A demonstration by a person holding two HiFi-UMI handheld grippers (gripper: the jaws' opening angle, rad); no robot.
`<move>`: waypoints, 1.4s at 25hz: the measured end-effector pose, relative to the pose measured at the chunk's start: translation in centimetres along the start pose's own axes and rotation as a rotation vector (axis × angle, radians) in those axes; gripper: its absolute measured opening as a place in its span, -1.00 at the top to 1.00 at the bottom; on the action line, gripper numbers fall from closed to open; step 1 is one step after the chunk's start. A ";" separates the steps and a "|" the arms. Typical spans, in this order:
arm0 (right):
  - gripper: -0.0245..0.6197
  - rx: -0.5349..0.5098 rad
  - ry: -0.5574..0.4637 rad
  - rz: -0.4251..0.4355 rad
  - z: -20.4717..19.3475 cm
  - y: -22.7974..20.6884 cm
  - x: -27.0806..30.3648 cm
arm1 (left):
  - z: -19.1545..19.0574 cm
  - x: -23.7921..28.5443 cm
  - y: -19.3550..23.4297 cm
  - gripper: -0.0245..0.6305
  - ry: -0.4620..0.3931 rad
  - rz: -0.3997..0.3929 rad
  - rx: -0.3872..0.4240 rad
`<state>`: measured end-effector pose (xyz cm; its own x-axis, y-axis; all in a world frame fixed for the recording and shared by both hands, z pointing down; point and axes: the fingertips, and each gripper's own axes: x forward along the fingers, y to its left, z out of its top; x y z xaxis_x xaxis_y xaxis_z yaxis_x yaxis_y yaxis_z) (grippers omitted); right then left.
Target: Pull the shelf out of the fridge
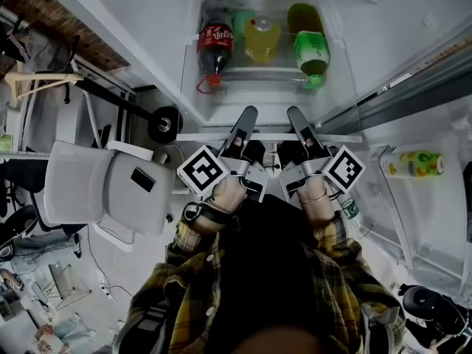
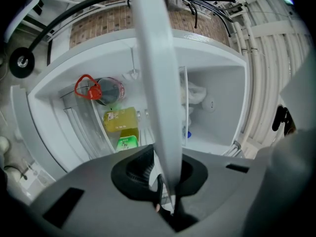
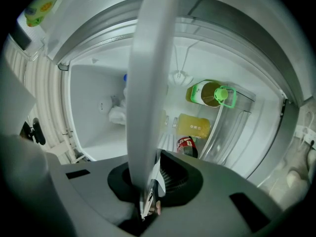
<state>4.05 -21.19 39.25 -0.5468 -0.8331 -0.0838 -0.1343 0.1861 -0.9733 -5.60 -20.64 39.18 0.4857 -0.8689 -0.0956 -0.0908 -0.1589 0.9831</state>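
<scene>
L side: left gripper [image 1: 245, 116] held level, fingers [image 2: 140, 171] almost together, pinching the white plastic front rim [image 2: 155, 83] of the flat fridge shelf [image 1: 270, 135].

Shelf seated in the open fridge, its rim running across both grippers. 3 bottles [image 1: 262, 41] lie in a clear bin [image 3: 232, 127] past the rim.

Judged: rigid and fairly light, panel probably glass so fragile, rim smooth and may slip. Best hold is this front rim, 2 grips spaced apart, drawn out straight and level to avoid jamming.

R side: right gripper [image 1: 296, 116] likewise, fingers [image 3: 170, 179] clamped on the rim.
</scene>
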 end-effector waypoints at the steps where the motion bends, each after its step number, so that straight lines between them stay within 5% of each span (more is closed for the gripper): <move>1: 0.81 0.000 0.000 0.002 0.0 0.0 0.0 | 0.0 0.0 0.0 0.80 0.000 -0.002 -0.001; 35: 0.81 0.028 0.002 0.005 0.0 0.2 0.0 | 0.1 0.0 -0.3 0.81 0.006 0.000 -0.001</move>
<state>4.03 -21.19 39.04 -0.5491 -0.8311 -0.0879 -0.1086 0.1752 -0.9785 -5.62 -20.63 38.85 0.4913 -0.8659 -0.0943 -0.0901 -0.1583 0.9833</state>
